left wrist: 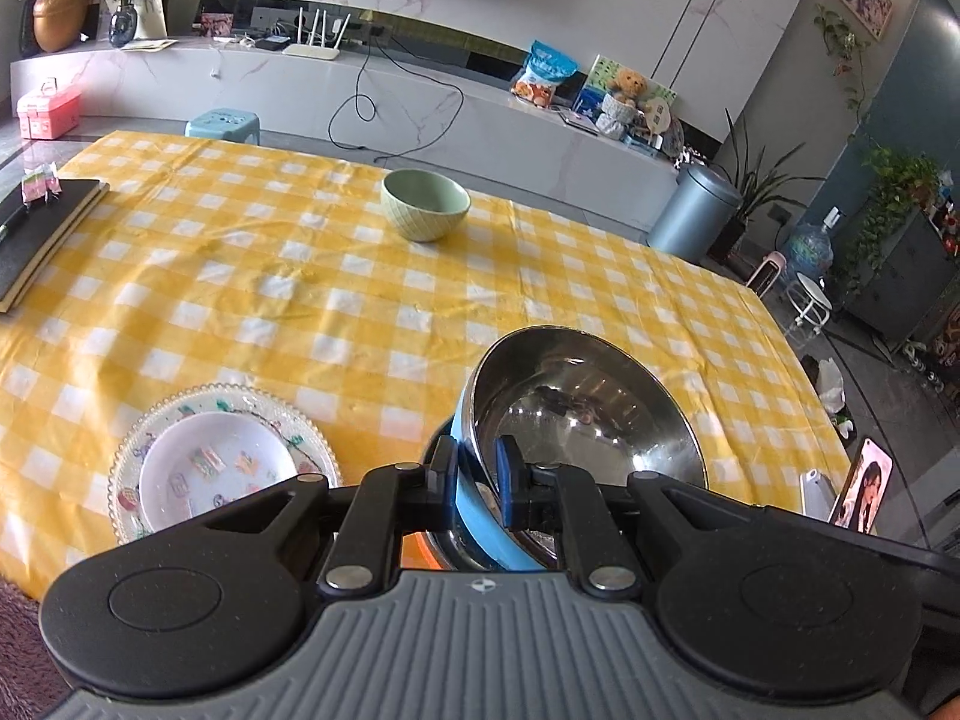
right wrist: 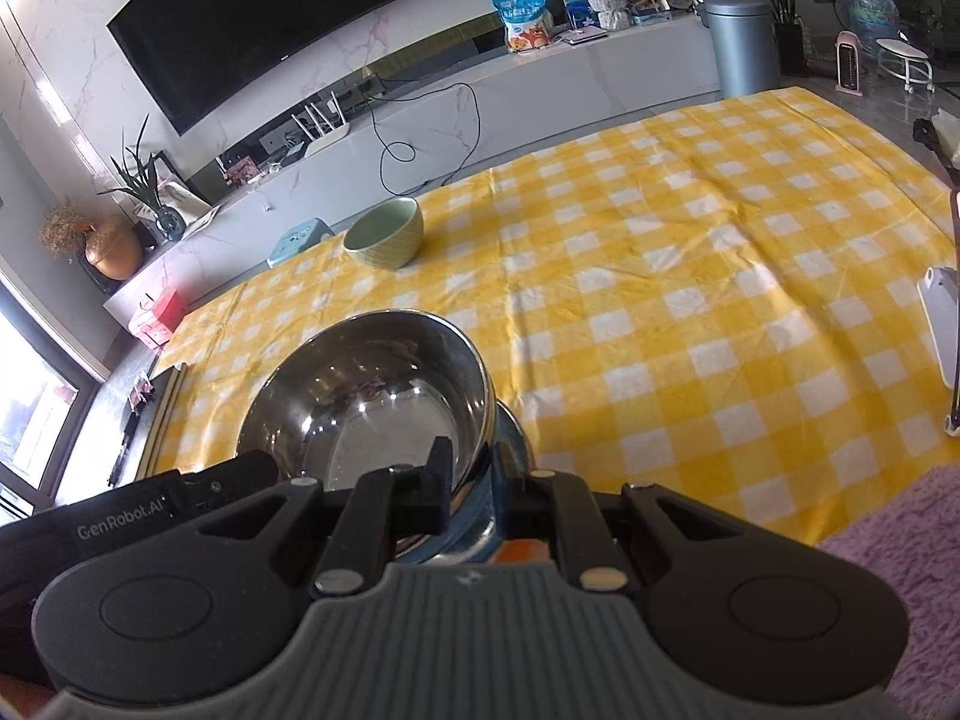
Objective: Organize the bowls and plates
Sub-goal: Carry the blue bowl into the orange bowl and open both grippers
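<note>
Left wrist view: the left gripper has its jaws narrowed onto the rim of the steel bowl, one pad outside on the blue band, one inside. The bowl tilts, held above the near edge of the counter, just right of the patterned plate that carries a white bowl. A green bowl stands well beyond it.

Right wrist view: the right gripper pinches the same steel bowl at its opposite rim, jaws narrow. Stiff, light and not fragile, but polished steel looks slippery; a thin rim pinch may pivot, so two opposite holds seem wise
</note>
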A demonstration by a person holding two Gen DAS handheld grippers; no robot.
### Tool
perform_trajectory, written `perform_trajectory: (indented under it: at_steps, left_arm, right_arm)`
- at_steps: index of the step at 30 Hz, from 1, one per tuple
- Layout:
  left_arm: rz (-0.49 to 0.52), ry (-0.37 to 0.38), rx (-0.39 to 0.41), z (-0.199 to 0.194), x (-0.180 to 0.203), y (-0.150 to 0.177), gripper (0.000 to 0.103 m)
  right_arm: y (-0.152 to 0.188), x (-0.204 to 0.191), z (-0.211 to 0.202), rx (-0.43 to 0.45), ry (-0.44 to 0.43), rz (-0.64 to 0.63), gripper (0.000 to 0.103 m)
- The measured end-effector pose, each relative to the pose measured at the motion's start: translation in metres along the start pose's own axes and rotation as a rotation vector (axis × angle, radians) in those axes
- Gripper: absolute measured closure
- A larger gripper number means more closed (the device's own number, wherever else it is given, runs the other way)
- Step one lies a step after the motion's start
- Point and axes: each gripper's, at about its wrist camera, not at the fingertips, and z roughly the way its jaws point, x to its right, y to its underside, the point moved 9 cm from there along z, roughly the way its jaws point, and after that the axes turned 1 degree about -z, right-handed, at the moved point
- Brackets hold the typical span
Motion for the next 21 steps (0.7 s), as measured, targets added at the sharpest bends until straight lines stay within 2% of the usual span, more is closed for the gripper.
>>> perform_trajectory:
  at_steps: [21]
  left_arm:
    - [-0.047, -0.01, -0.06, 0.02, -0.011, 0.013, 0.087]
  right_arm:
    - [0.012, 0.008, 0.025, -0.07, 0.011, 0.022, 0.092]
